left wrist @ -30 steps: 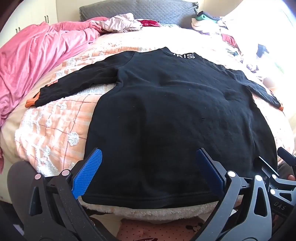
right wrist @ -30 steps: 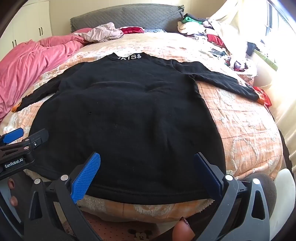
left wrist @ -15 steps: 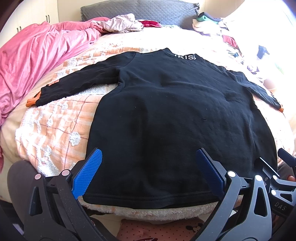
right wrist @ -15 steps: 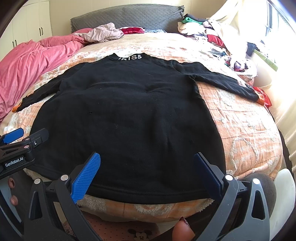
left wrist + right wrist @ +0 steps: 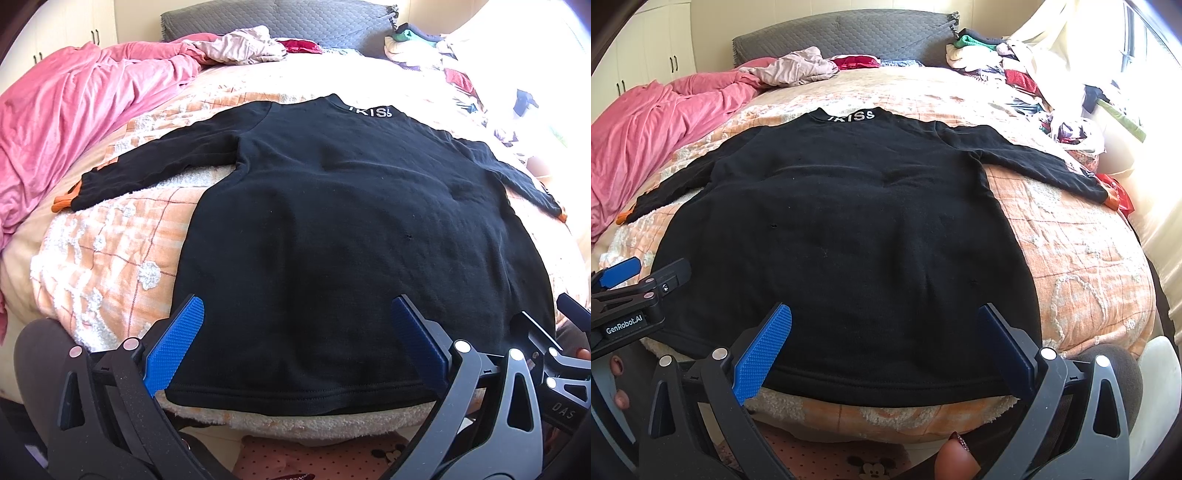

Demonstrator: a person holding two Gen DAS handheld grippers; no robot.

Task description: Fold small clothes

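Your black sweater (image 5: 351, 229) lies flat on the bed (image 5: 1082, 258), collar at the far end with white lettering, both sleeves spread out to the sides, and its near hem running along the near edge of the bed, just above the fluffy white border of the orange checked blanket (image 5: 110, 251). Your left hand-held gripper (image 5: 295, 343) hovers at the hem with its blue pads spread wide, holding nothing; your right hand-held gripper (image 5: 886, 347) sits the same way, jaws apart and empty, just over the hem toward the right part of the sweater. Each gripper shows at the edge of the other's view, so the two are close beside each other. On the left, bare blanket lies between the sweater's side and the pink quilt (image 5: 62, 129), which is bunched along the far left. On the right, open blanket runs to the bed's edge, with a heap of clothes (image 5: 1034, 85) at the far right corner. The left sleeve's orange cuff (image 5: 64, 195) ends near the pink quilt.
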